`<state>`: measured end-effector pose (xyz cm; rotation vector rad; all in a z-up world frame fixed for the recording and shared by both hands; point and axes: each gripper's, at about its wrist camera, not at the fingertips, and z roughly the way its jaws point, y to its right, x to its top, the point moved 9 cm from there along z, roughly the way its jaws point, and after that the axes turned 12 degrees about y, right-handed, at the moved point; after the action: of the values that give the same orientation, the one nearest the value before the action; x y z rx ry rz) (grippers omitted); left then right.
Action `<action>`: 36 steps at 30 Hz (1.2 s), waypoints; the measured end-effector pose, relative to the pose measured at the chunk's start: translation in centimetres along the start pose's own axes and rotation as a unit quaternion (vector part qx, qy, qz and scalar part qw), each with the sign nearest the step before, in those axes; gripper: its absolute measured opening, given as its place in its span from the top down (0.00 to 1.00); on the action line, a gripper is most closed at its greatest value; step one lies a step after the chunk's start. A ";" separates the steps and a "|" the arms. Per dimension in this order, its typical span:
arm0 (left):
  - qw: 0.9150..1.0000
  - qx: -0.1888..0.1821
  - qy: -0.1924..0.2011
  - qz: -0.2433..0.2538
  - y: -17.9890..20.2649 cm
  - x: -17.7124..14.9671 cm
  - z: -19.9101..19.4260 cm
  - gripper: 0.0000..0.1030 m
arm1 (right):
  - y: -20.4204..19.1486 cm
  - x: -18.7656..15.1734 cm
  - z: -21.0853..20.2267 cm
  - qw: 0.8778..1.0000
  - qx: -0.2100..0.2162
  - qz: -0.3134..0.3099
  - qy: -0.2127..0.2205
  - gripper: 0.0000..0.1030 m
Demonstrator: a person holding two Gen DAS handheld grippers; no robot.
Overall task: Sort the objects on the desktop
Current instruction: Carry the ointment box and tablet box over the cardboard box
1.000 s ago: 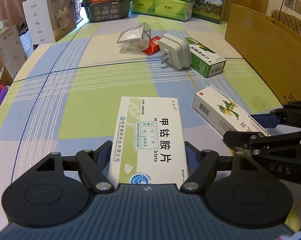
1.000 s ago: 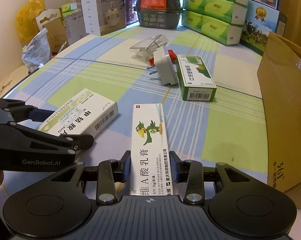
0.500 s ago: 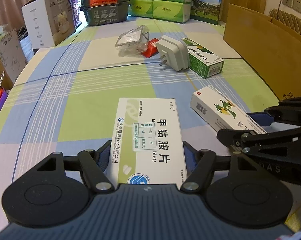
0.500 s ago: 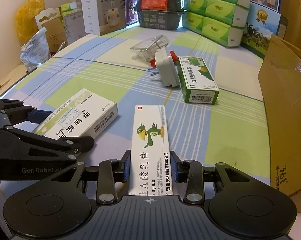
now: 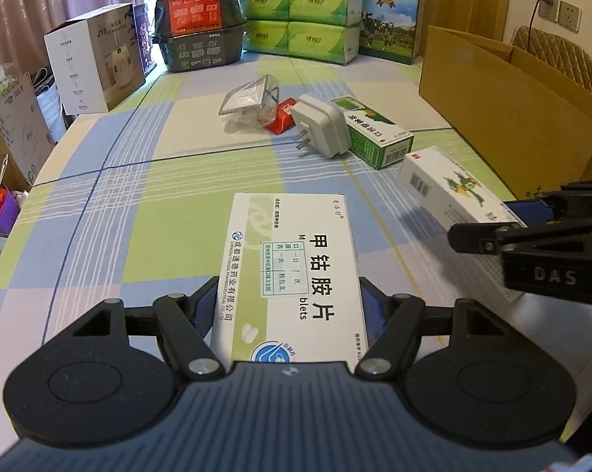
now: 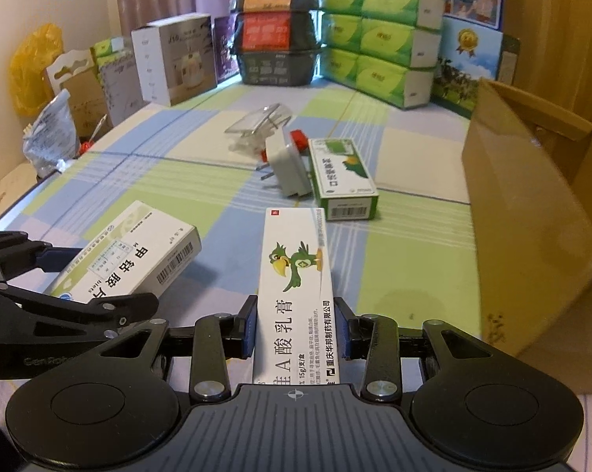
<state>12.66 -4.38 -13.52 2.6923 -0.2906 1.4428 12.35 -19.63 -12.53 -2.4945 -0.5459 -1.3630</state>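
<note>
The cardboard box stands open at the right of the checked tablecloth. Your left gripper is clamped on the wide tablet box, held above the cloth at near centre. Your right gripper is clamped on the narrow parrot box, lifted just left of the cardboard box. Farther off lie 1 green box touching 1 white plug adapter.

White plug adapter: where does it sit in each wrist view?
Left wrist: white plug adapter lies above centre, prongs pointing left, against the green medicine box.
Right wrist: adapter lies at centre, left of the same box.
Shared landmark: the open cardboard box at right.
</note>
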 end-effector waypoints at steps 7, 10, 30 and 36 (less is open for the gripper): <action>1.000 0.003 0.008 -0.029 1.3 0.9 -3.0 0.35 | 0.9 1.4 -4.5 0.999 -0.012 0.027 0.016 0.66; 0.999 0.004 0.009 -0.044 2.1 1.3 -4.5 0.35 | 1.5 2.2 -6.2 0.999 -0.022 0.031 0.025 0.66; 0.999 -0.031 0.033 -0.026 9.7 5.2 -8.4 0.35 | 7.8 3.9 -14.6 0.992 -0.072 0.078 0.073 0.66; 0.998 -0.047 0.034 -0.024 11.9 6.0 -8.3 0.35 | 10.4 4.0 -16.3 0.988 -0.091 0.094 0.081 0.66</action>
<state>6.74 -15.59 -4.24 2.5512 -0.2791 1.4656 6.61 -34.44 -0.84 -2.4667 -0.1531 -1.5836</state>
